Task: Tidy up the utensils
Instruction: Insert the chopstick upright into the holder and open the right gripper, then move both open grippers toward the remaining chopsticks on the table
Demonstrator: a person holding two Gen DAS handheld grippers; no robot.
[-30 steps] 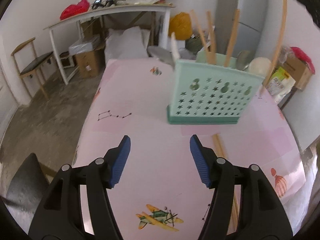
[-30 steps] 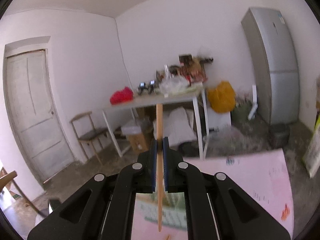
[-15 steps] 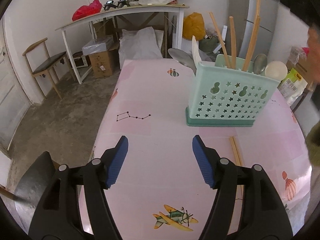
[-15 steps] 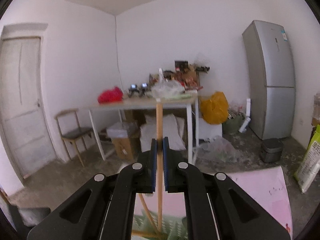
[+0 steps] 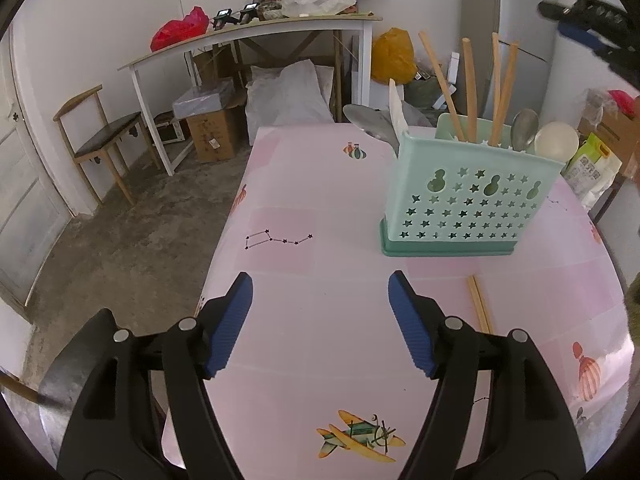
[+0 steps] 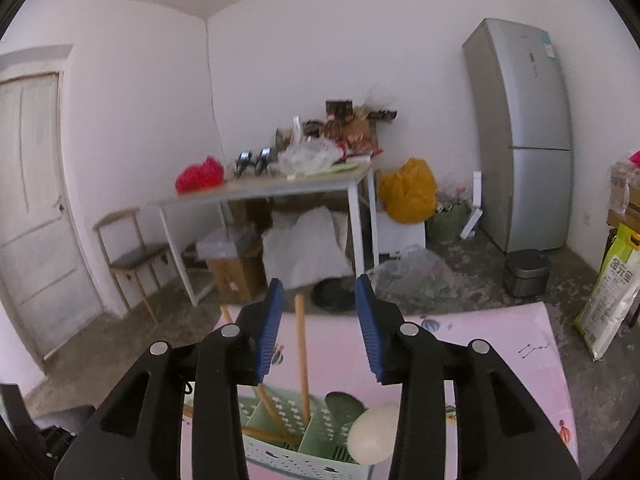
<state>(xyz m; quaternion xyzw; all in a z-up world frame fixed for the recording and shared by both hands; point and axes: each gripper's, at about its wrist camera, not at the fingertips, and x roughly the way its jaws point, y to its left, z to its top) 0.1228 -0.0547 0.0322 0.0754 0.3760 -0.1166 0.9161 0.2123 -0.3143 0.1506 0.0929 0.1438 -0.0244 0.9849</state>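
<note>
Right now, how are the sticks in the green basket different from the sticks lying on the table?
The chopsticks in the basket stand up, leaning different ways inside the green basket. The chopsticks on the table lie flat, side by side, on the pink tablecloth in front of the basket. Four stand; two lie. Both kinds are plain light wood.

right claw open, chopstick in caddy

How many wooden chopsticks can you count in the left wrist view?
6. Four chopsticks stand in the holder; a pair lies side by side on the table in front of it. Others may be hidden inside the holder.
</note>
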